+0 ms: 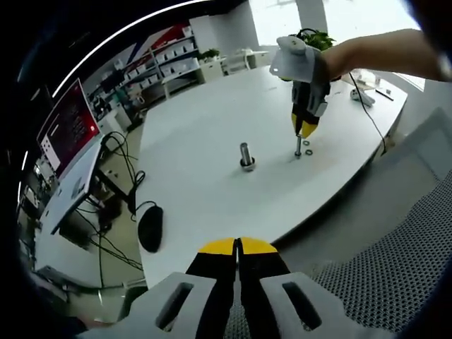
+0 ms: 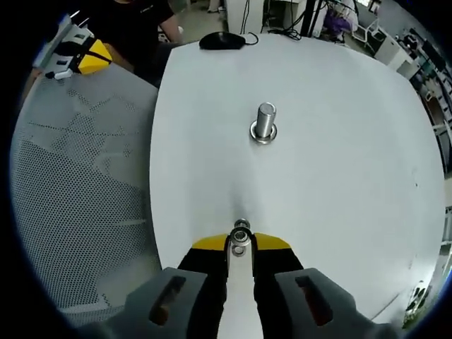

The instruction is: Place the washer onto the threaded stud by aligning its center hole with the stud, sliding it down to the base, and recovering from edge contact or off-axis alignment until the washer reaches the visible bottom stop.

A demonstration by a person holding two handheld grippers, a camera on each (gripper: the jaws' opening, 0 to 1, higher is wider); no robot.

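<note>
A white table (image 1: pixel 212 141) is carrying the work, and a grey perforated mesh chair back (image 2: pixel 78 183) is standing against its near edge. Along the far side of the room, shelving (image 1: pixel 166 63) and a monitor with a red screen (image 1: pixel 70 127) are showing, and a potted plant (image 1: pixel 314 39) is sitting past the table's far corner. A black mouse (image 2: pixel 222 40) is lying at one edge of the table, its cable trailing off. In the left gripper view, a person's bare arm (image 1: pixel 381 53) is reaching over the table and holding the right gripper (image 1: pixel 305 131) tip-down, well in from the edges. The left gripper (image 1: pixel 239 248) is hovering off the table's edge above the chair, its yellow-tipped jaws pressed together with nothing between them. Near the middle of the table, the threaded stud (image 2: pixel 265 120) is standing upright on its round base. The right gripper's jaws are standing narrowly apart around the washer (image 2: pixel 241 236), which is lying near small metal rings (image 1: pixel 304 146) on the table, well apart from the stud; whether the jaws are actually pinching it cannot be told.
</note>
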